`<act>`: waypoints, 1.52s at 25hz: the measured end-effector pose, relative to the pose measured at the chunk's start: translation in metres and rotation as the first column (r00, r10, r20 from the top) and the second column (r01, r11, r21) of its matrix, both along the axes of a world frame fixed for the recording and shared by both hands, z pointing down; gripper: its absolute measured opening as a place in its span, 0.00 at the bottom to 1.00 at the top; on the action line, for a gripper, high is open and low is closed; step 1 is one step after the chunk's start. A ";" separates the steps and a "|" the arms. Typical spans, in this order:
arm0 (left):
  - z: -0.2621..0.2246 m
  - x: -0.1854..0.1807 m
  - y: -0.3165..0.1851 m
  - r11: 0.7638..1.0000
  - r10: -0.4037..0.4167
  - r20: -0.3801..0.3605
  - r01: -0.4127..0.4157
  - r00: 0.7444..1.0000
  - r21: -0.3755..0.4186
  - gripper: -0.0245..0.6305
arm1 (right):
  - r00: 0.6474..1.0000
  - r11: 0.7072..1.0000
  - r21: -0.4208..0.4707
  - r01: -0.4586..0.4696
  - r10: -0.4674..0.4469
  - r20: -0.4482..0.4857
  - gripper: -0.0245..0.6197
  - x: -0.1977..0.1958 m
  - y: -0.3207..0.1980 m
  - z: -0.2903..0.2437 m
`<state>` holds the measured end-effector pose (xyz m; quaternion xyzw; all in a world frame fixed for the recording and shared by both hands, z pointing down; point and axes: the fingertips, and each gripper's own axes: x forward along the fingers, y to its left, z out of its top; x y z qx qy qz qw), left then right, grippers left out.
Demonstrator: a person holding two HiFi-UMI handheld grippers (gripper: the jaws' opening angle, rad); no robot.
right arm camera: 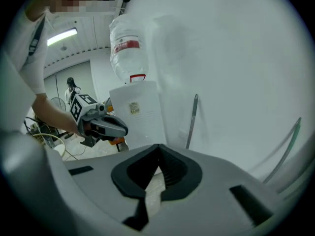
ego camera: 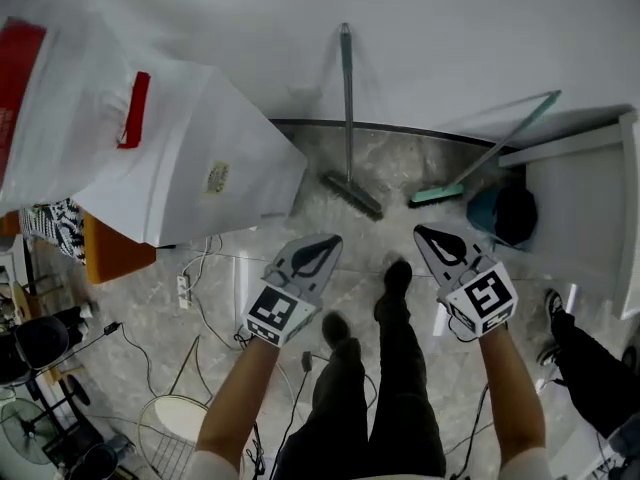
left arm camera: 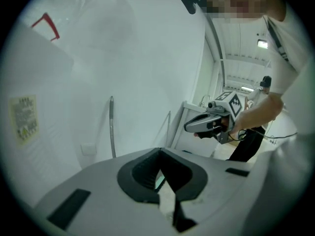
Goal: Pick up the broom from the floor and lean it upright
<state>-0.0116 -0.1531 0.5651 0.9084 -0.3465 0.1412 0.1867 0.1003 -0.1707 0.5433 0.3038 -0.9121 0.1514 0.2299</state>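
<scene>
left hand-held gripper (ego camera: pixel 333 239) and right hand-held gripper (ego camera: pixel 421 231) both have jaws together, holding nothing. the grey broom (ego camera: pixel 347 118) stands upright against the white wall (ego camera: pixel 450 28), head on the floor (ego camera: pixel 300 218), near a teal broom (ego camera: pixel 437 195)

Grey left gripper (ego camera: pixel 335 239) and right gripper (ego camera: pixel 420 231) bear black-and-white marker cubes (ego camera: pixel 275 313); black trousers (ego camera: pixel 400 408), white sleeves (ego camera: pixel 215 465).
</scene>
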 end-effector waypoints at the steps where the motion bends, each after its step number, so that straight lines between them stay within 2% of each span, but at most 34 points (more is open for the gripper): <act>1: -0.019 -0.002 0.008 1.000 0.006 -0.005 -0.006 1.000 -0.002 0.05 | 1.000 1.000 -0.011 -0.016 0.016 0.010 0.04 -0.001 0.008 -0.018; 4: -0.076 -0.011 0.041 0.999 0.035 -0.006 -0.036 0.999 -0.040 0.05 | 0.998 0.997 -0.040 -0.059 0.060 0.031 0.04 -0.009 0.038 -0.070; 11: -0.208 -0.017 0.111 0.996 0.077 -0.008 -0.077 0.997 -0.041 0.05 | 0.986 0.985 -0.048 -0.165 0.166 0.001 0.04 -0.016 0.107 -0.196; 15: -0.275 -0.023 0.147 0.998 0.048 -0.025 -0.049 0.999 -0.046 0.05 | 0.987 0.987 -0.031 -0.159 0.158 -0.030 0.04 -0.017 0.153 -0.265; 20: -0.346 -0.024 0.170 1.000 -0.019 -0.039 0.019 0.999 0.000 0.05 | 0.987 0.987 0.023 -0.160 0.160 -0.022 0.04 -0.003 0.182 -0.336; 25: -0.397 -0.013 0.195 0.994 -0.103 -0.072 0.104 0.992 0.011 0.05 | 0.987 0.985 0.053 -0.162 0.161 0.020 0.04 0.021 0.199 -0.388; 33: -0.442 0.014 0.245 0.970 -0.239 -0.106 0.242 0.965 0.014 0.05 | 0.999 0.991 0.131 -0.032 0.031 0.009 0.04 0.051 0.243 -0.435; 38: -0.460 0.029 0.275 0.960 -0.269 -0.124 0.277 0.955 0.047 0.05 | 1.000 0.989 0.149 0.005 -0.009 0.027 0.04 0.071 0.263 -0.447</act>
